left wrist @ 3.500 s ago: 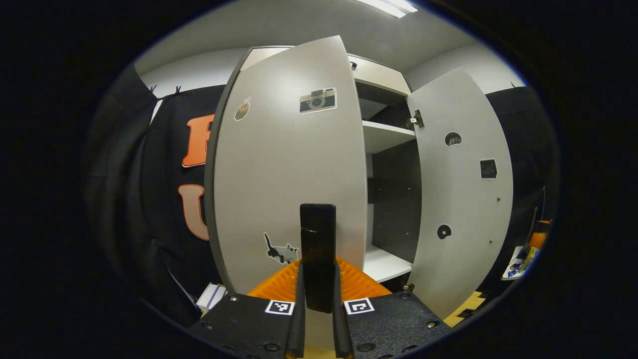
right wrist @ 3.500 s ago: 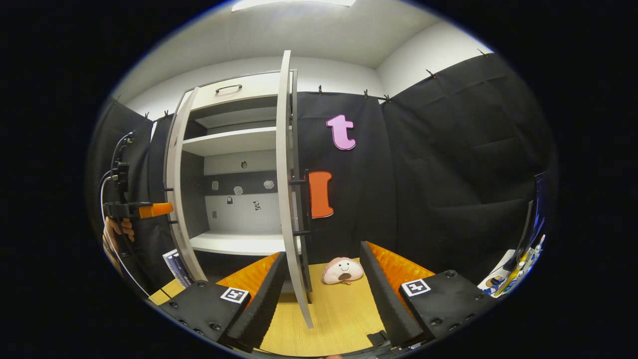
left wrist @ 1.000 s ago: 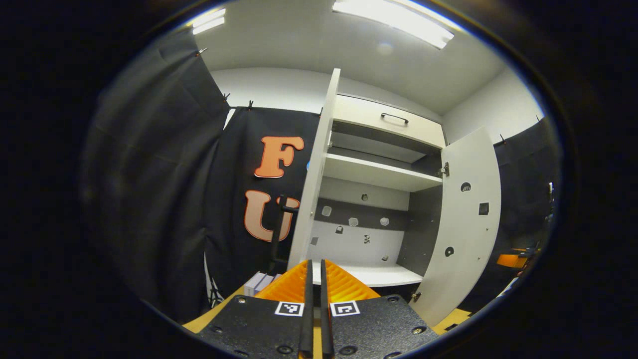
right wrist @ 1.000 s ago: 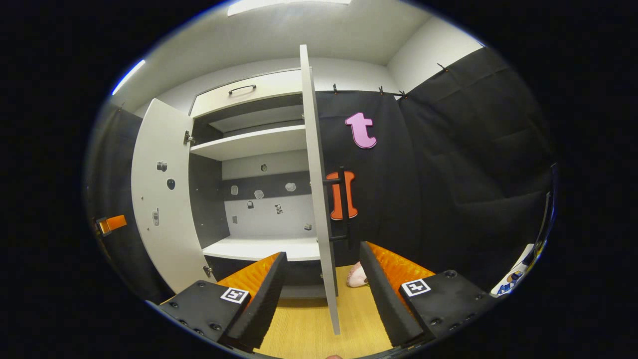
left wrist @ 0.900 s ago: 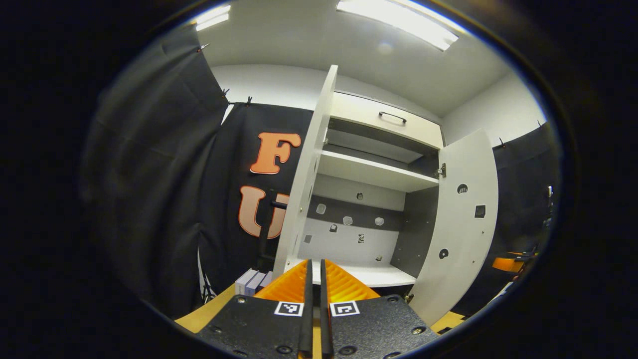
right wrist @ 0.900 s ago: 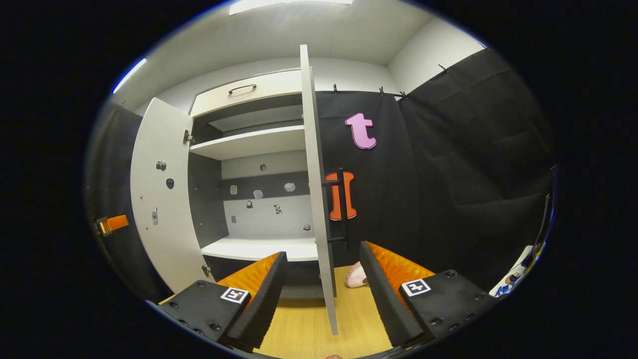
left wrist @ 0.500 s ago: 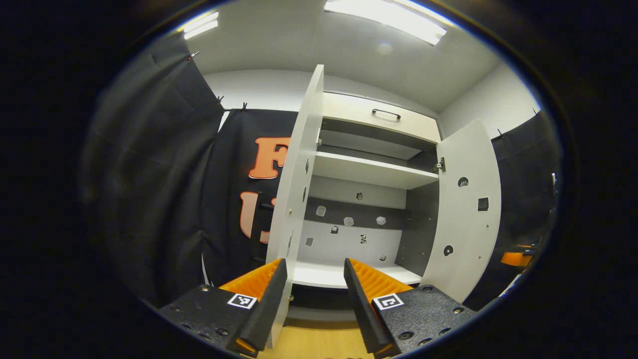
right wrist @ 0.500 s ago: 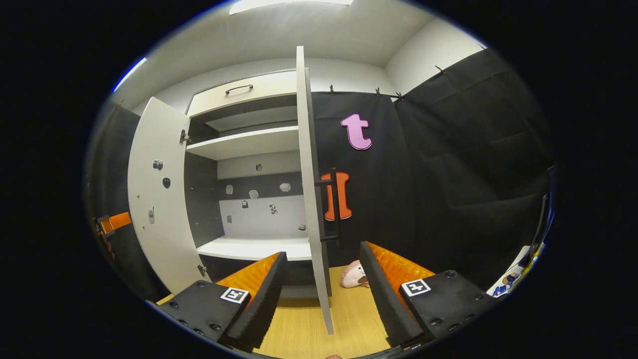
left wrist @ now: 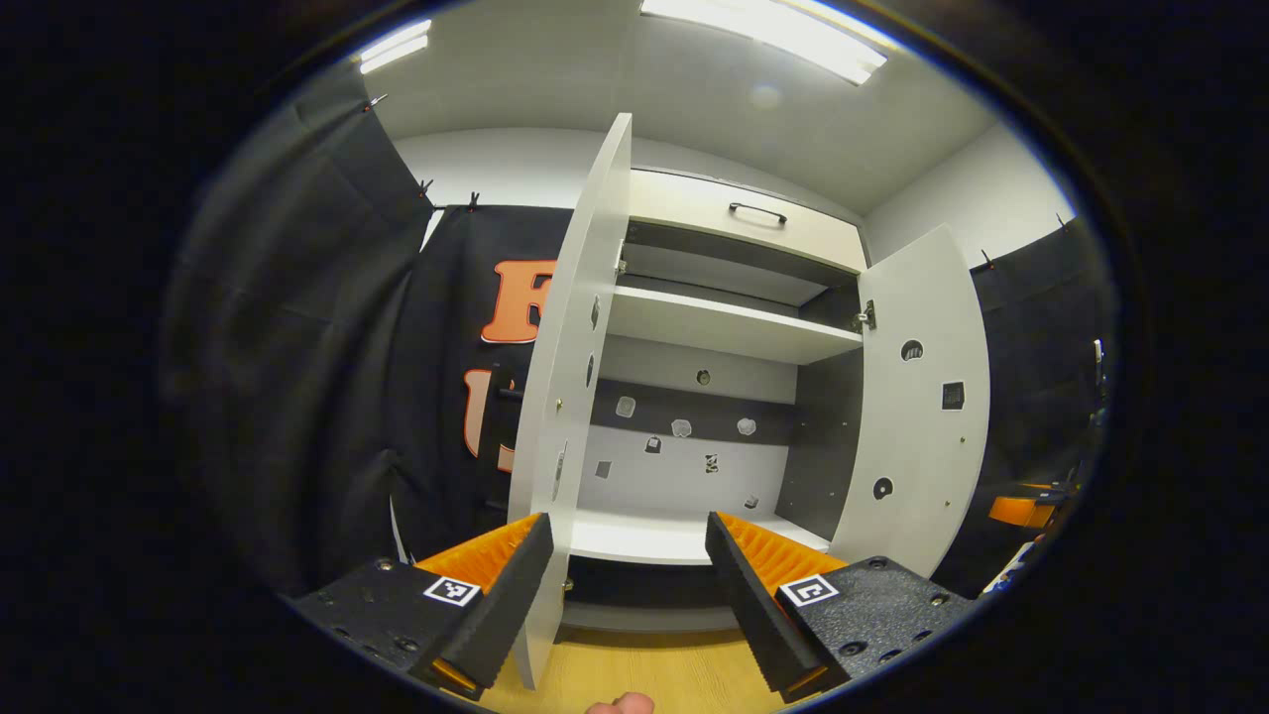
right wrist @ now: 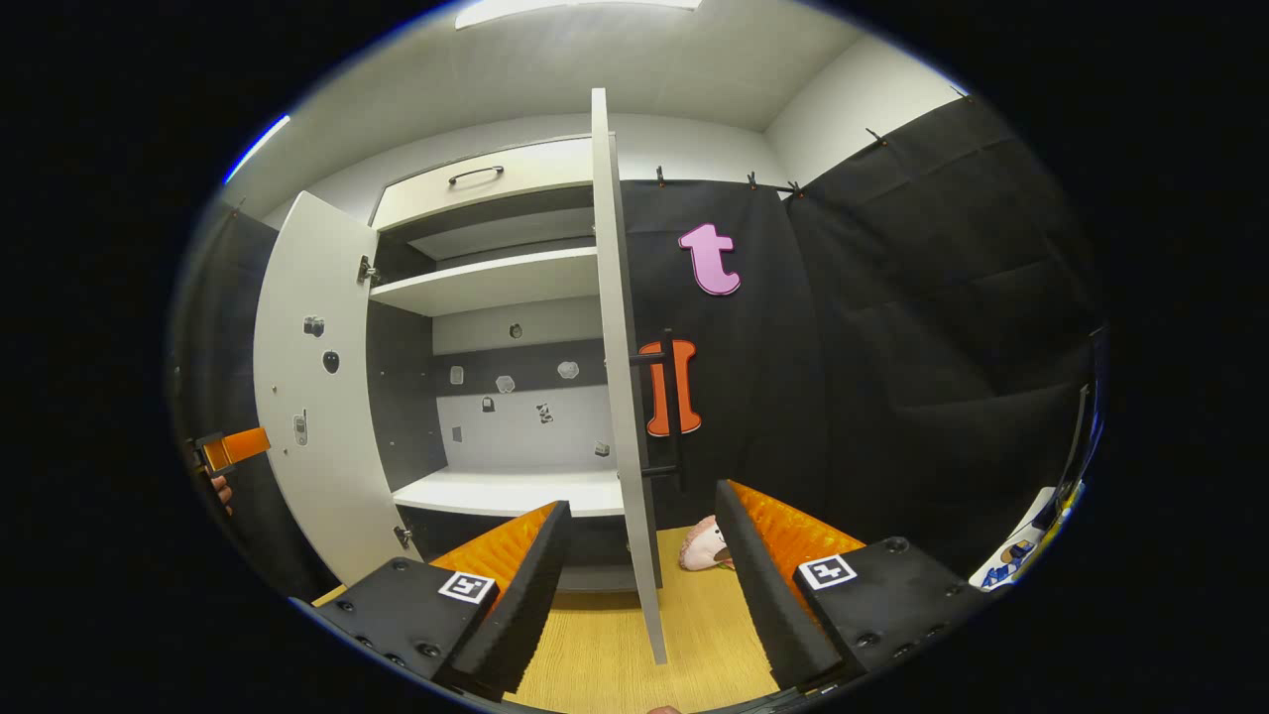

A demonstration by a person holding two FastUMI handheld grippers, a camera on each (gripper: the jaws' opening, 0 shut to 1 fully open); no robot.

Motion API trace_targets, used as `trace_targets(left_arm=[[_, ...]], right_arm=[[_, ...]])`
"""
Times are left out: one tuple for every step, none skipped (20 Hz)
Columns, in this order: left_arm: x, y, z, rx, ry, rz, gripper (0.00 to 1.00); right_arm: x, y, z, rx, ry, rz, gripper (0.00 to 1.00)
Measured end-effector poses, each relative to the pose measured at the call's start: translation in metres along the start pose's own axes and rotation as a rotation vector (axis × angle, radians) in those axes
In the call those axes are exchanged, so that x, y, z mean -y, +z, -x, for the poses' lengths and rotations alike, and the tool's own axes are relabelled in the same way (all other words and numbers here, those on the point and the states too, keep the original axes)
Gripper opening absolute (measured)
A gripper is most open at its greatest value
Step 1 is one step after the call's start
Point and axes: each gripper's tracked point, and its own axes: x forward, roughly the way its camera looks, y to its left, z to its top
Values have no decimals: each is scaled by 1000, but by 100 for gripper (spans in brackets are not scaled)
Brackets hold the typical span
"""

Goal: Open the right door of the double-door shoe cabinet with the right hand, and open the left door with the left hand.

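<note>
Now both doors of the shoe cabinet (left wrist: 729, 327) are standing open: left door (left wrist: 570, 397) near the left gripper (left wrist: 627, 595), right door (right wrist: 625, 397) edge-on between the right gripper (right wrist: 639, 585) fingers. Both grippers' jaws are gaping apart, holding nothing.

The place is a staged recording booth, not a lived-in home. Black cloth (right wrist: 922, 327) hangs as walls on both sides, pinned up with small clips along its top edge, below plain white walls and ceiling strip lights (left wrist: 763, 40). A pale shoe cabinet (left wrist: 724, 327) with bare shelves stands at the far side on a wooden floor (right wrist: 605, 650); small stickers dot its back panel and the insides of its doors. A soft toy (right wrist: 702, 545) lies on the floor to the right.
</note>
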Motion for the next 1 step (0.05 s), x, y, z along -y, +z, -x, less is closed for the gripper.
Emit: trace_targets(left_arm=[[-1,0,0,0,4,-2,95]], right_arm=[[0,0,0,-1,1,-1,96]])
